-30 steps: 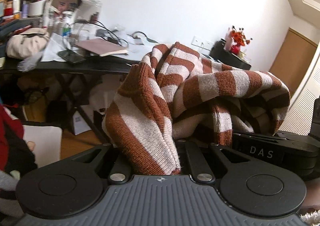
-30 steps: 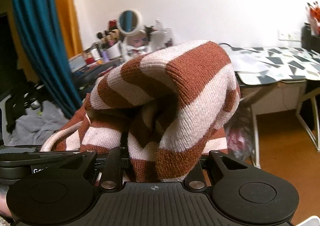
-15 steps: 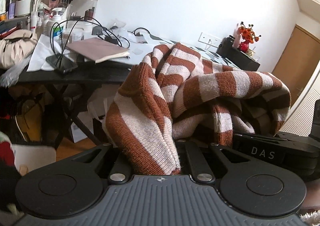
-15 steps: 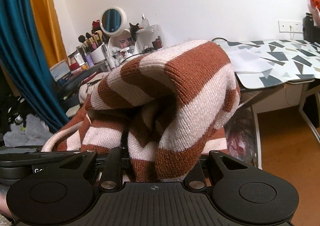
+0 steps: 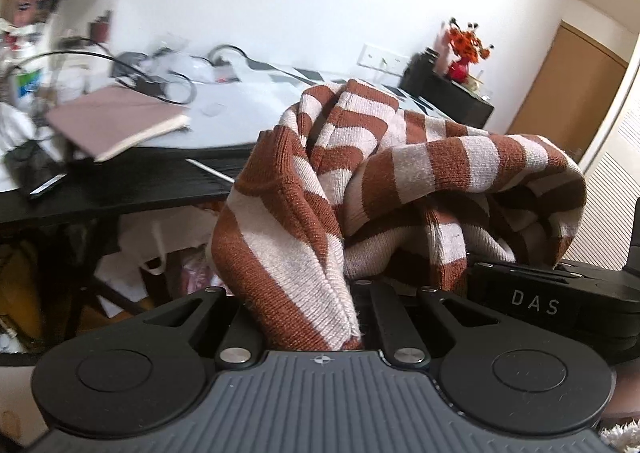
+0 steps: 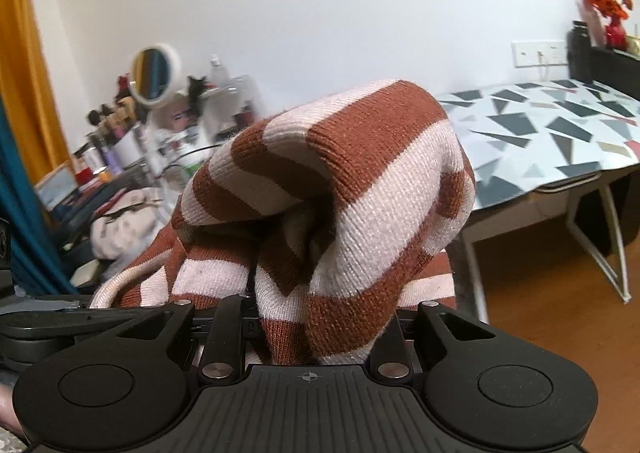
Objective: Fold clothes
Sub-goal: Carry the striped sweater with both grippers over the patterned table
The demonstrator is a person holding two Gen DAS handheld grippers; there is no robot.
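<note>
- Striped sweater (image 5: 400,189) hangs bunched in the air between both tongs, clear of the patterned table (image 6: 560,141).
- Left gripper (image 5: 320,317) clamps one knit edge.
- Right gripper (image 6: 320,329) pinches another, likely carrying it to a folding surface.

A notebook (image 5: 120,125) lay on the black desk (image 5: 120,189); a mirror (image 6: 152,75) stood among cosmetics, near the patterned table (image 6: 560,141).

1. The left gripper (image 5: 316,317) is pointed forward and somewhat downward, and its jaws are closed on a fold of the striped sweater (image 5: 400,181).
2. The right gripper (image 6: 320,333) is clamped on the same sweater, close beside the left one.
</note>
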